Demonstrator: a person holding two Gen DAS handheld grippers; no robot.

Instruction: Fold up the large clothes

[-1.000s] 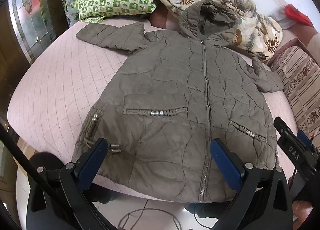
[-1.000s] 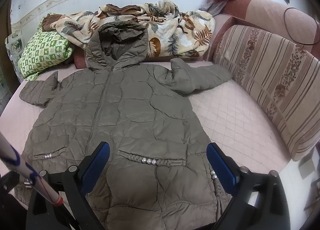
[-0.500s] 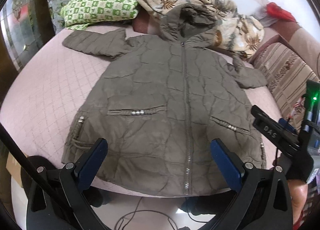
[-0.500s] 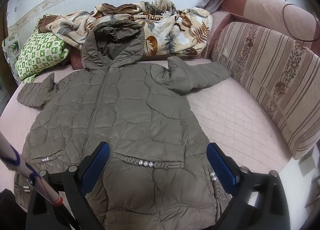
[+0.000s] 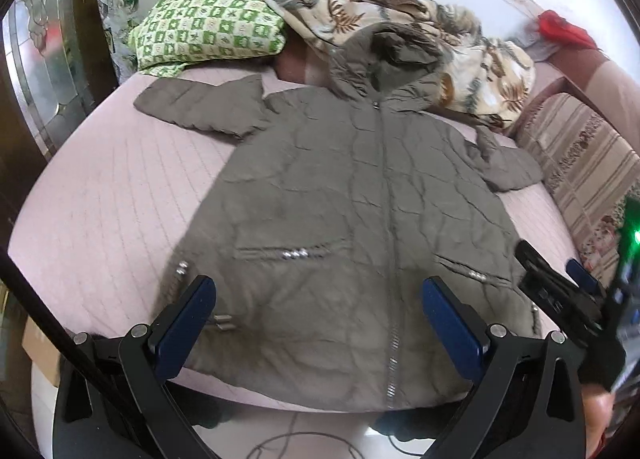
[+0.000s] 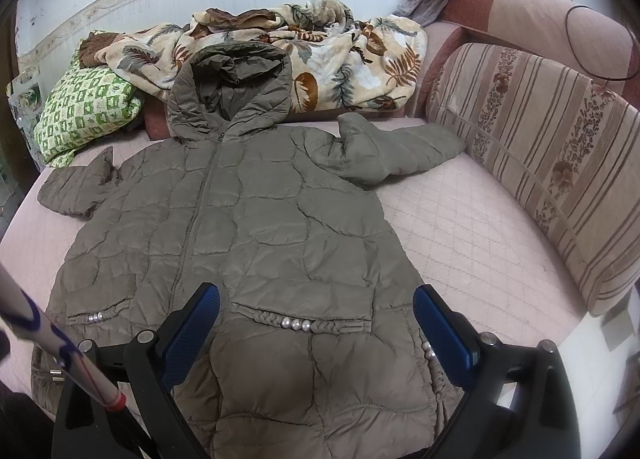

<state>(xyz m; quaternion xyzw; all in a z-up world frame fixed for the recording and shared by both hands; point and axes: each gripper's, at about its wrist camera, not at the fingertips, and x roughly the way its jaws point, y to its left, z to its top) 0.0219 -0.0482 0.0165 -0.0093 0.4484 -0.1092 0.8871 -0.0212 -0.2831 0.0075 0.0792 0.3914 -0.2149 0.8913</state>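
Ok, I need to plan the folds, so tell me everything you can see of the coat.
The coat is an olive-brown quilted puffer, long, with a hood propped against the floral blanket. It lies front up and zipped on the pink quilted bed cover, both sleeves spread outward and the hem at the near edge. Braided pocket trims carry pearl-like beads. The fabric looks puffy and wrinkled. Both tongs hover open above the hem; nothing grips it.
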